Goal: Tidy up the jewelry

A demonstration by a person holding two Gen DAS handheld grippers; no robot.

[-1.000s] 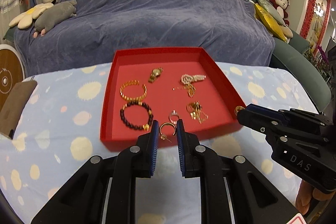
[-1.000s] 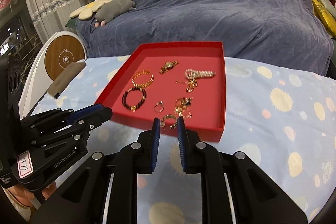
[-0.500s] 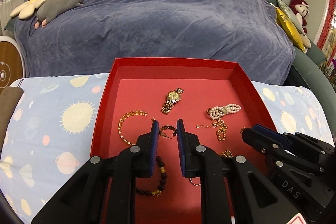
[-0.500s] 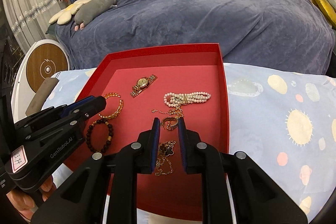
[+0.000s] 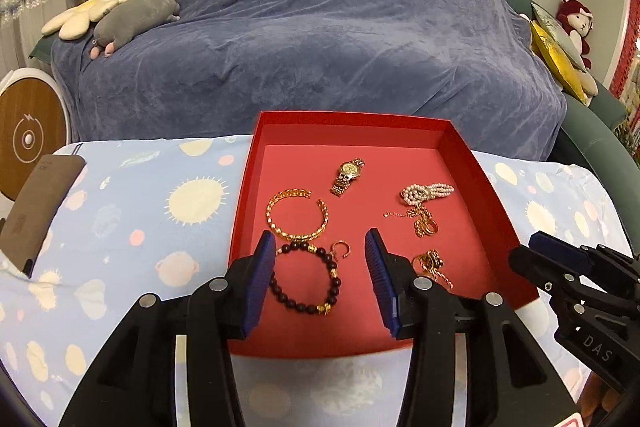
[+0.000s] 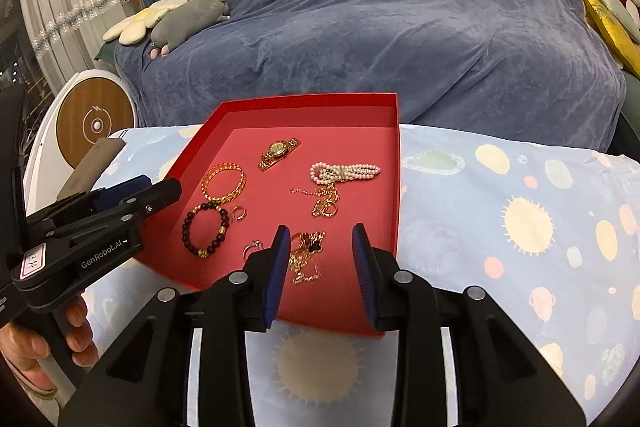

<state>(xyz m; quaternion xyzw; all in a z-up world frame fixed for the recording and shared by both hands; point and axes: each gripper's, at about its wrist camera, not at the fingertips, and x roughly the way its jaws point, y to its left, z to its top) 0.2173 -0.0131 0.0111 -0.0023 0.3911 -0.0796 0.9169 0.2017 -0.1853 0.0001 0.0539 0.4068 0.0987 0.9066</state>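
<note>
A red tray (image 5: 352,131) (image 6: 308,107) on the table holds jewelry: a gold watch (image 5: 347,171) (image 6: 279,148), a gold bangle (image 5: 297,215) (image 6: 224,183), a dark bead bracelet (image 5: 306,279) (image 6: 205,231), a pearl bracelet (image 5: 426,191) (image 6: 345,171), gold chains (image 5: 424,223) (image 6: 326,203) and a small gold earring (image 5: 341,249) (image 6: 239,213). My left gripper (image 5: 320,267) is open and empty over the tray's near left part, above the bead bracelet and earring. My right gripper (image 6: 320,259) is open and empty over a gold chain tangle (image 6: 306,255) at the tray's near edge.
The table wears a light blue cloth with sun prints (image 5: 160,211) (image 6: 520,227). A blue-covered sofa (image 5: 320,39) with plush toys (image 5: 136,15) stands behind it. A brown pouch (image 5: 36,203) lies at the table's left end. A round white-and-wood device (image 6: 94,125) stands left.
Both grippers have opened. The gold earring held by the left gripper now lies in the tray by the bead bracelet; the right gripper's gold piece is released too. Both have pulled back slightly.
</note>
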